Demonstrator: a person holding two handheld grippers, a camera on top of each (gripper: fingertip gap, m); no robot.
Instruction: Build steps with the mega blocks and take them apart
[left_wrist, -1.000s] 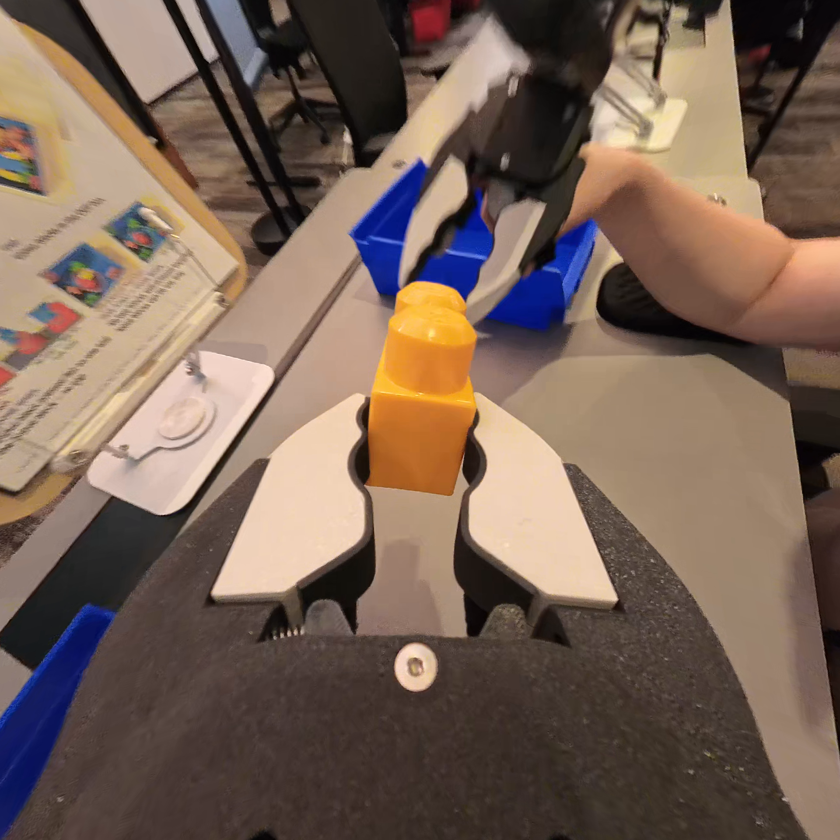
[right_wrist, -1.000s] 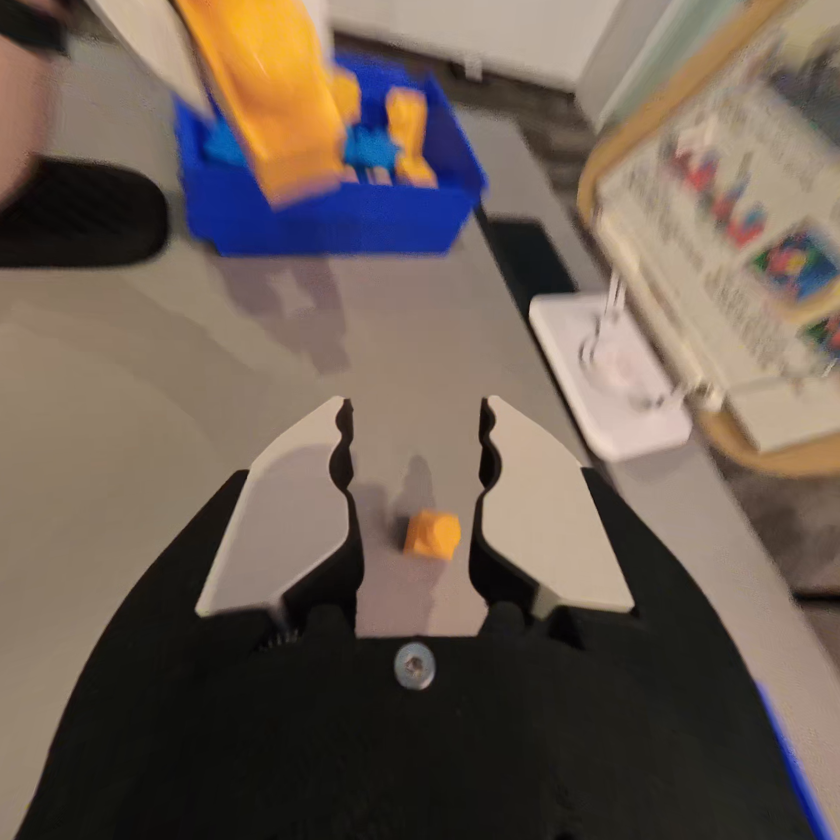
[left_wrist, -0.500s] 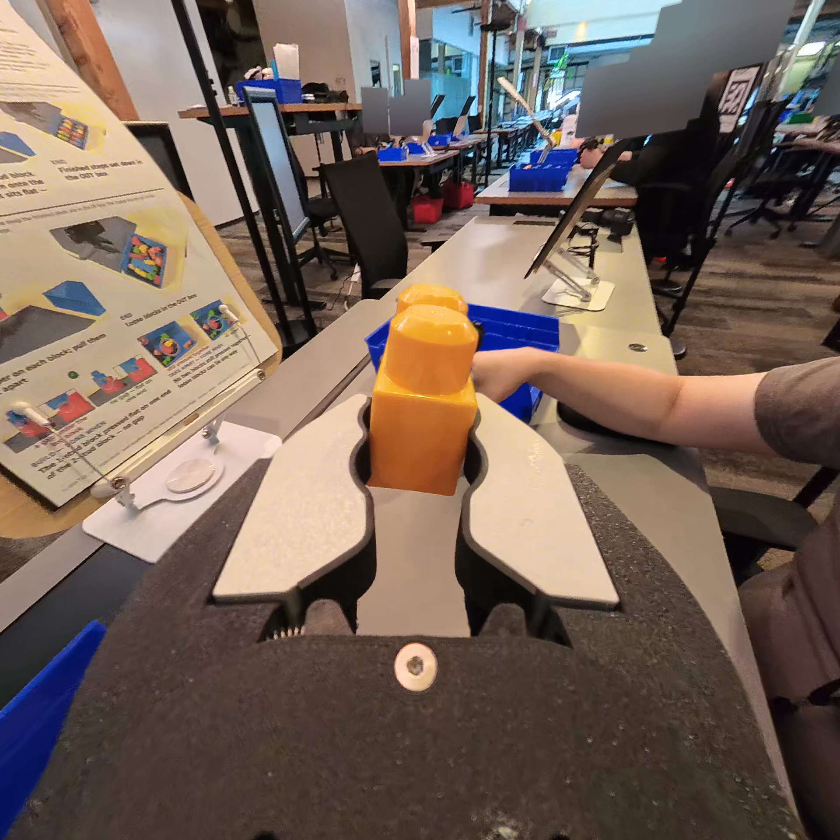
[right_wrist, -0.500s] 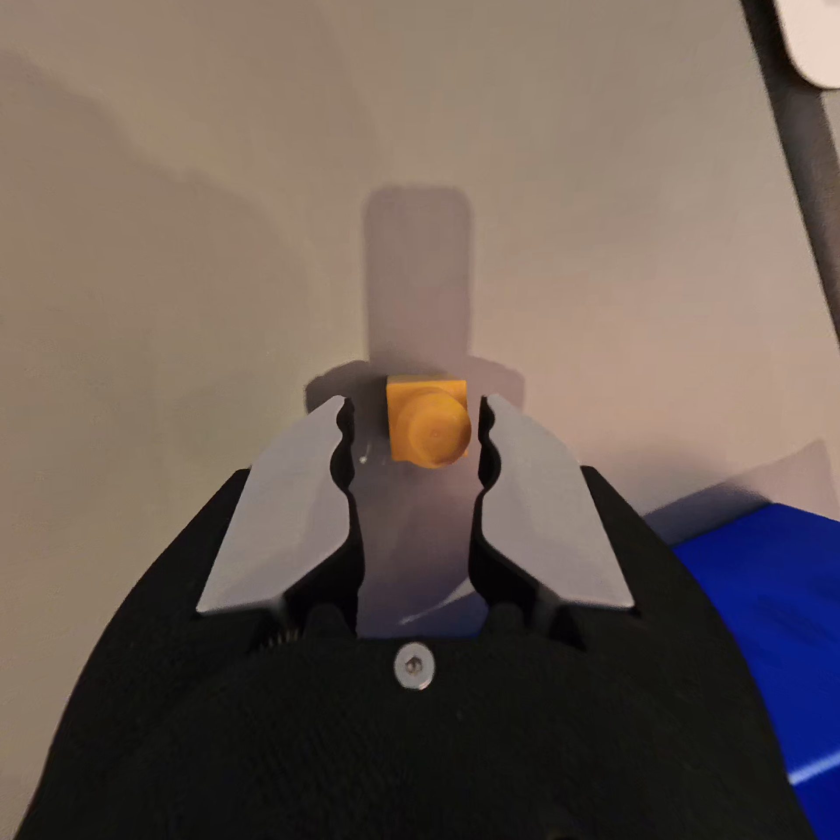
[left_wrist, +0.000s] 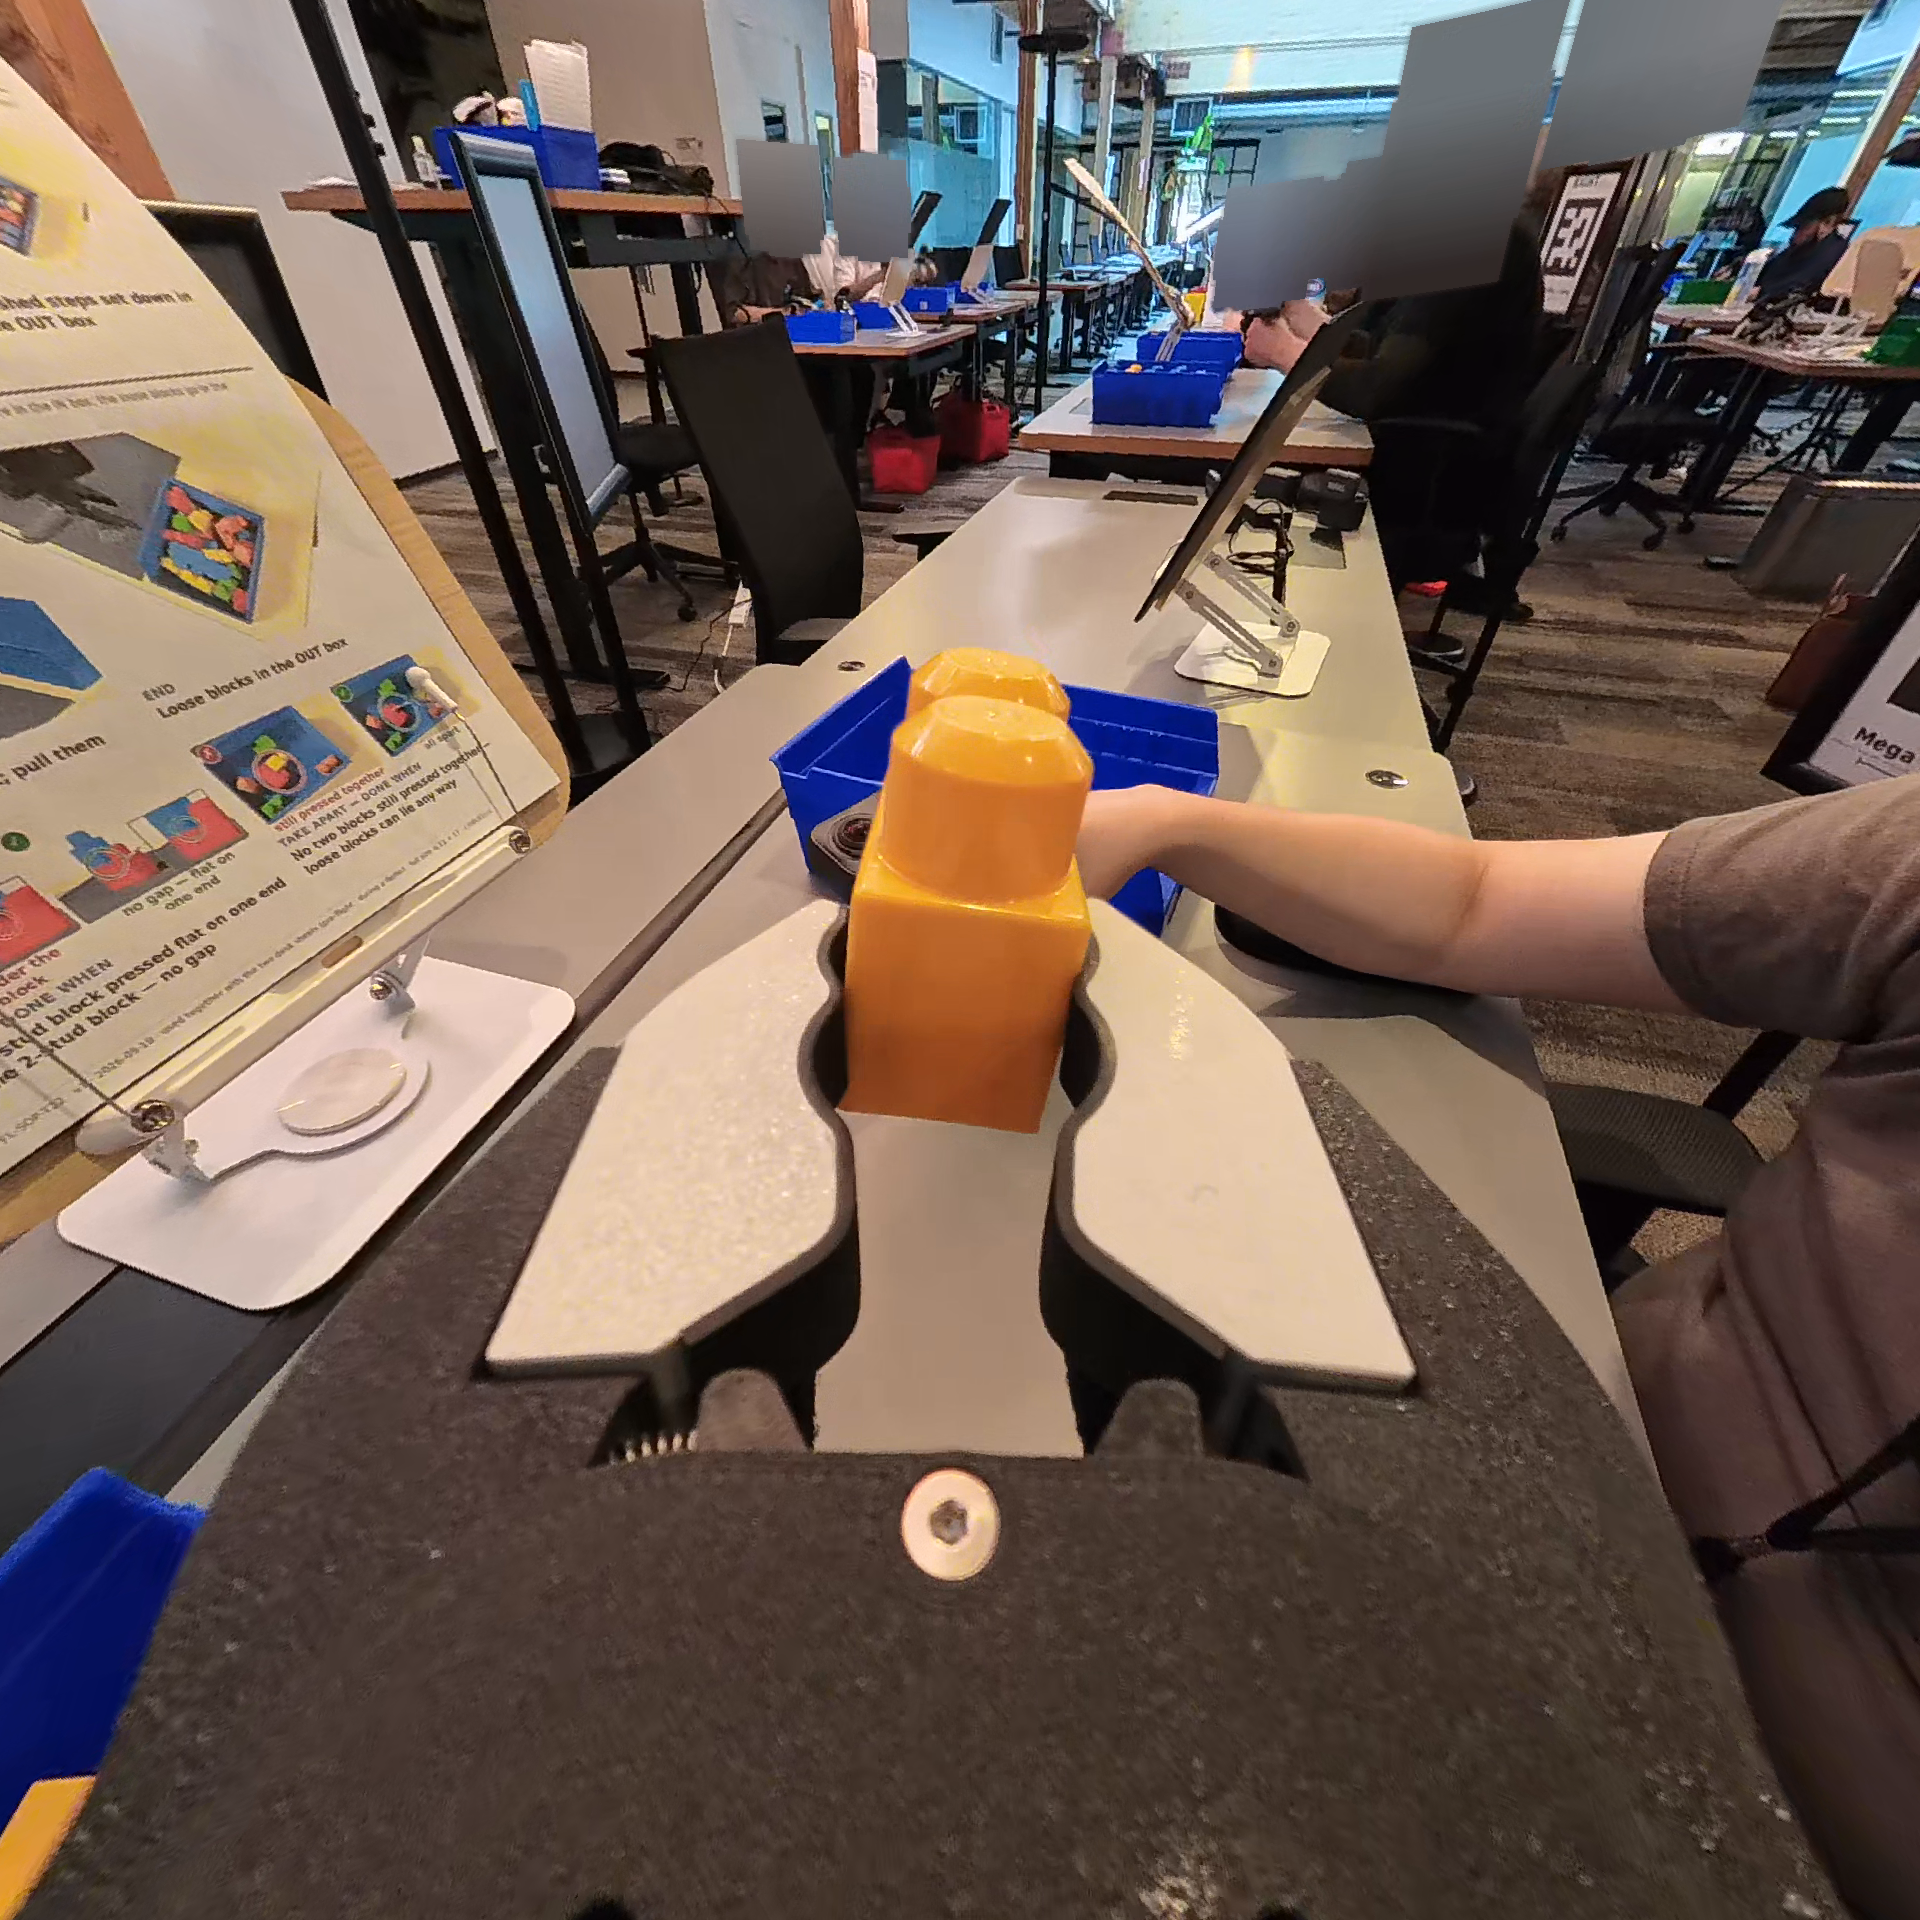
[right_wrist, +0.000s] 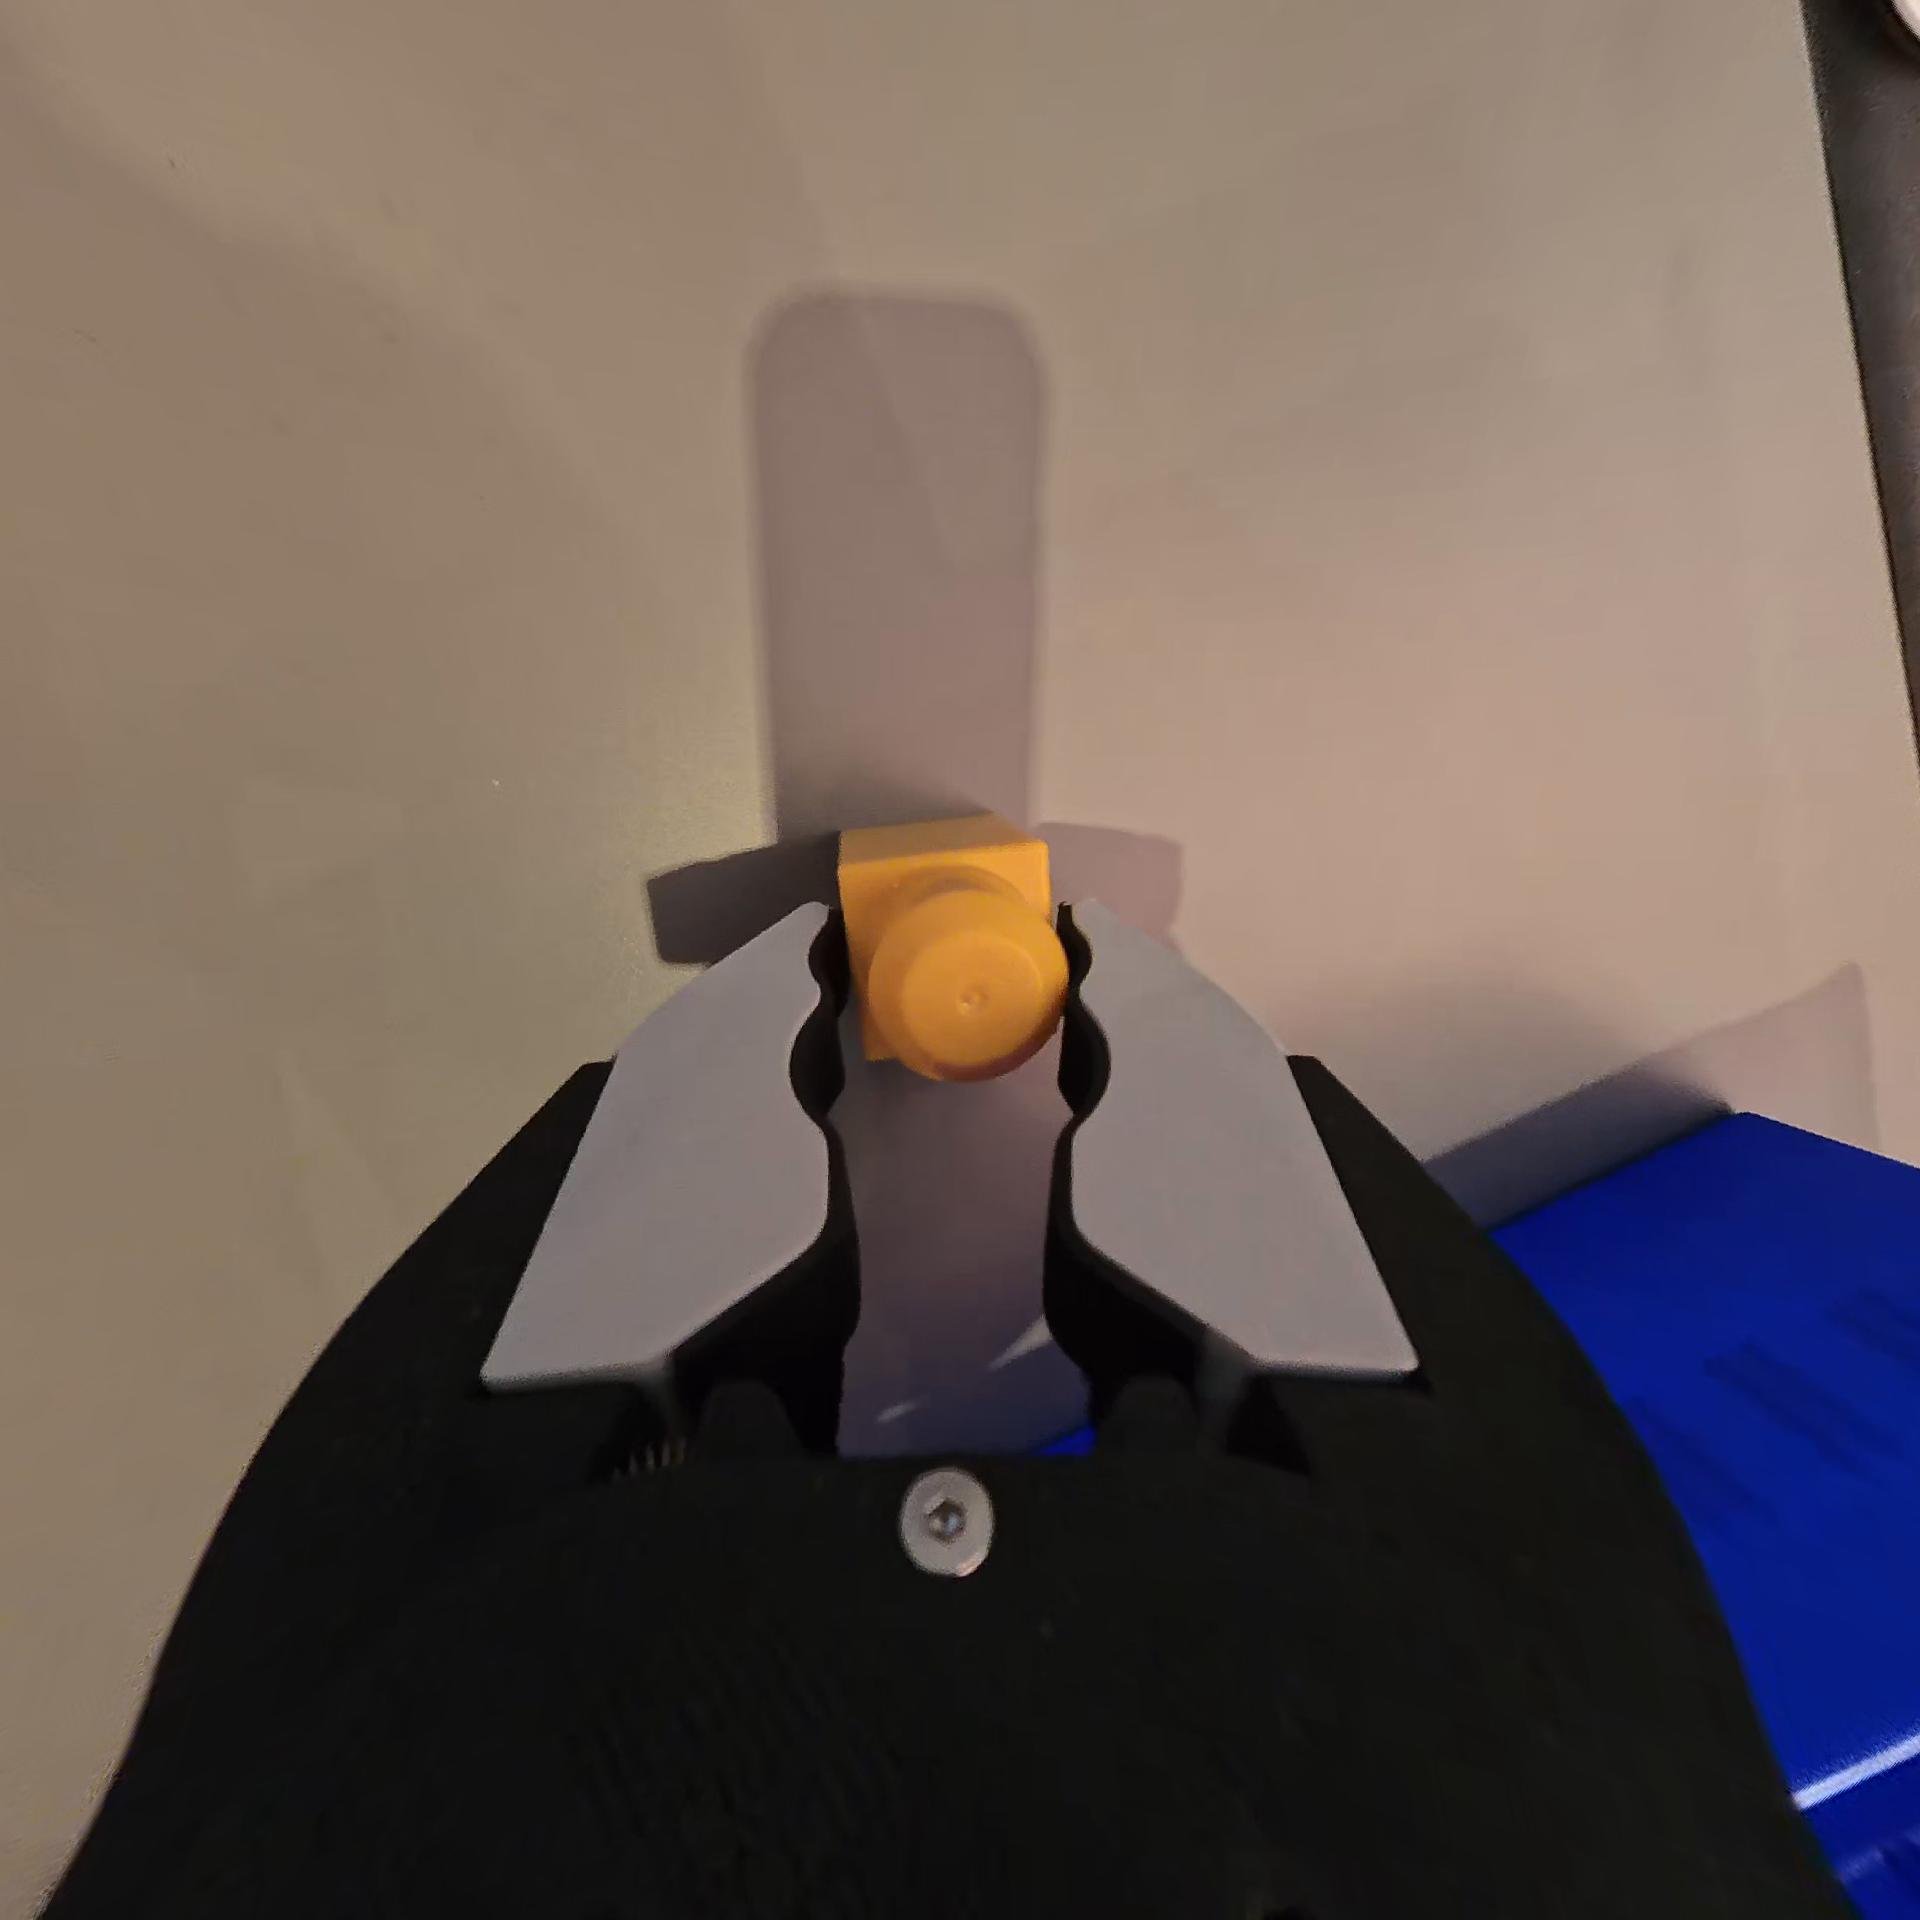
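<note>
Mid-frame, the left gripper (left_wrist: 961, 997) is clamped on a two-stud orange block (left_wrist: 961, 935) – presumably the base. The right gripper (right_wrist: 948, 987), jaws apart, straddles a one-stud orange block (right_wrist: 951, 956) – likely next step.

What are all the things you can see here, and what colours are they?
two-stud block: 1, orange, upright between the left gripper's fingers
one-stud block: 1, orange, on the table between the right gripper's fingertips
far bin: 1, blue, on the table behind the two-stud block
near bin: 1, blue, lower right of the right wrist view
instruction board: 1, pale with coloured pictures, on a white stand at the left
table: 1, grey
background: desks, black chairs, more blue bins, people
arm: 1, bare, grey sleeve, reaching toward the far bin
left gripper: 1, grey fingers, shut on the two-stud block
right gripper: 1, grey fingers, grip unclear
</note>
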